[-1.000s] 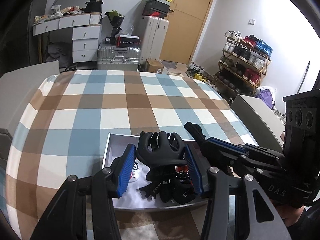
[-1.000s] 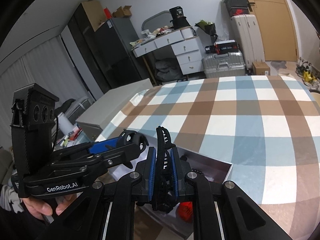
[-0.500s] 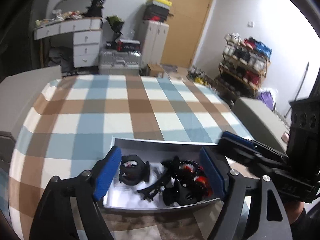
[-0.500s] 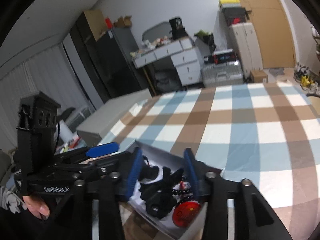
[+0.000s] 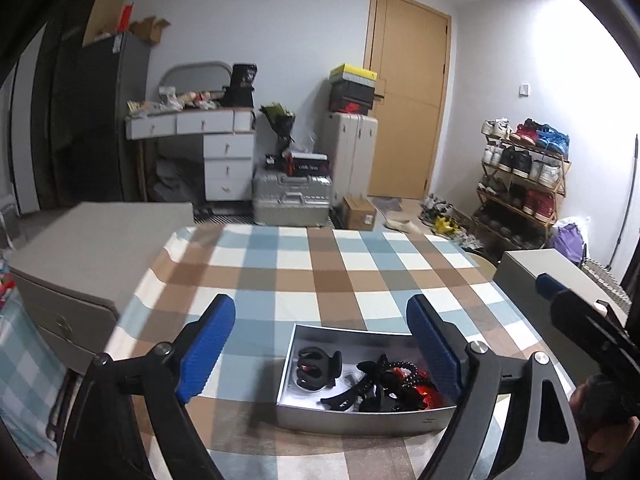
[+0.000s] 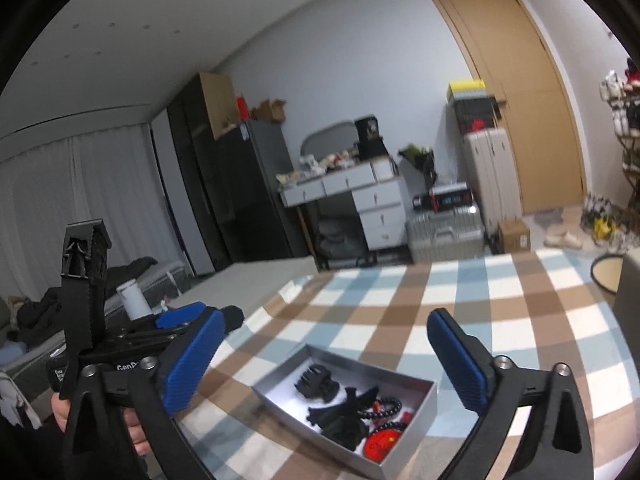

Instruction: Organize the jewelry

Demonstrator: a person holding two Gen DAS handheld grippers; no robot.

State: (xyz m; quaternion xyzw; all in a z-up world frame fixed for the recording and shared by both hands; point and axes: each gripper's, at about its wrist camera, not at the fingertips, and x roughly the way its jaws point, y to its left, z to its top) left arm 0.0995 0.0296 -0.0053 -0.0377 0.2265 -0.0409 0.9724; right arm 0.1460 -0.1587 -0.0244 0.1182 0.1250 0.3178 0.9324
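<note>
Looking across the checked worktop [image 5: 280,280], we see the risk as the silver box [image 5: 360,420] near its front edge: a low pass could knock it off. Both hair claws [image 6: 318,385] and the beads [image 6: 384,406] lie inside it. Our left tongs [image 5: 320,344] and right tongs [image 6: 320,360] gape, empty, jaws having just been opening. A second ago each clenched a claw over the box; now both sit higher and farther back.
</note>
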